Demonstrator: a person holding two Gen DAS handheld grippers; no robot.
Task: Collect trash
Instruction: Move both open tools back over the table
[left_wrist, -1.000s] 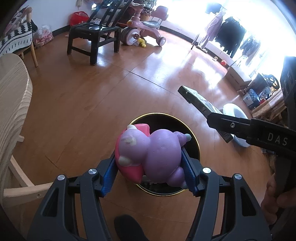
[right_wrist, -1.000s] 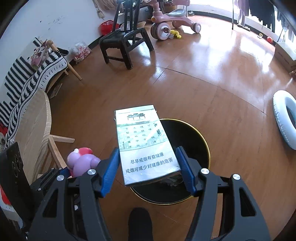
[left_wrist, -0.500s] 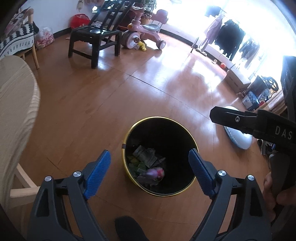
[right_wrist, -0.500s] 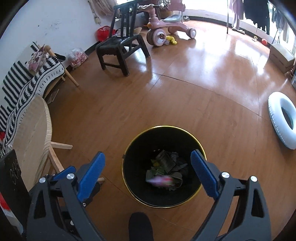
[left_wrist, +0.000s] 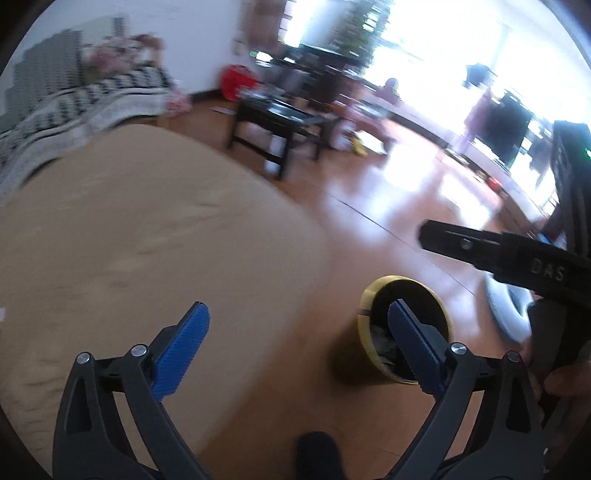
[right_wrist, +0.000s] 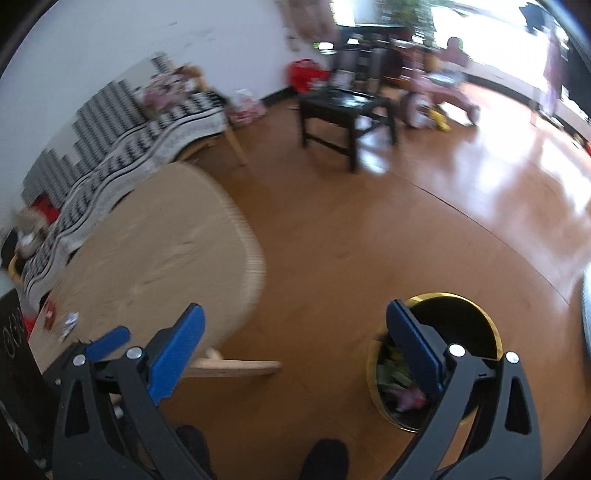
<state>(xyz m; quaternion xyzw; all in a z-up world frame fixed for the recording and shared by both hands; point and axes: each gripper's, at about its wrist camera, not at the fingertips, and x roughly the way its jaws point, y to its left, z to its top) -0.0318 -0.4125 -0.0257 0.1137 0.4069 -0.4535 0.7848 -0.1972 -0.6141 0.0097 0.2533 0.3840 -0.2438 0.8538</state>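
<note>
Both grippers, left (left_wrist: 295, 328) and right (right_wrist: 295, 328), gape empty; only the right view shows scraps (right_wrist: 61, 321) on the table (right_wrist: 155, 258)

Glossy brown wooden floor (right_wrist: 362, 236), glaring white toward the windows. Standing on it: black bin with a gold rim (right_wrist: 436, 297), litter inside; black chair (right_wrist: 347, 110) farther back; pink tricycle (right_wrist: 436, 96) beyond that. Pale round wooden table (left_wrist: 140, 240) beside the bin, mostly bare; a few small scraps, red and white (right_wrist: 61, 319), near its left edge, too blurred to identify
</note>
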